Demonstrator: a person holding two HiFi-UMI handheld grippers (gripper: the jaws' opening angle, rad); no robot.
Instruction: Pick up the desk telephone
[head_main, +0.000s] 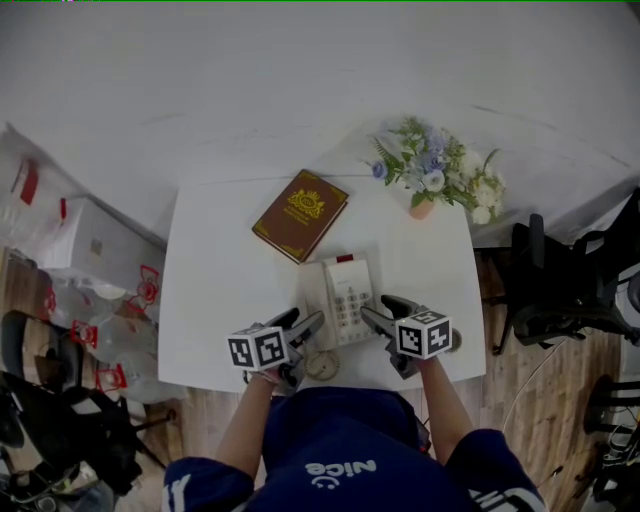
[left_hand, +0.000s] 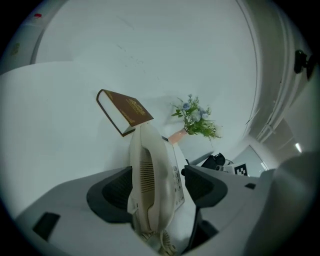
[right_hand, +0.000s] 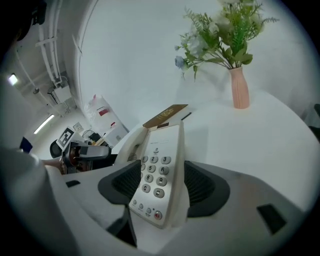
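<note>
Lower centre of the white table (head_main: 210, 290): my left gripper (head_main: 307, 318) and right gripper (head_main: 376, 306), both spread, straddle the desk telephone (head_main: 338, 298). Clamping the handset (left_hand: 147, 185) alone, I judge, could lift it off, leaving the base behind.

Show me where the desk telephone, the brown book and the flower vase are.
desk telephone (head_main: 346, 299): head view, on its keypad.
brown book (head_main: 300, 213): head view, middle of its cover.
flower vase (right_hand: 240, 90): right gripper view, on the pink vase body.
</note>
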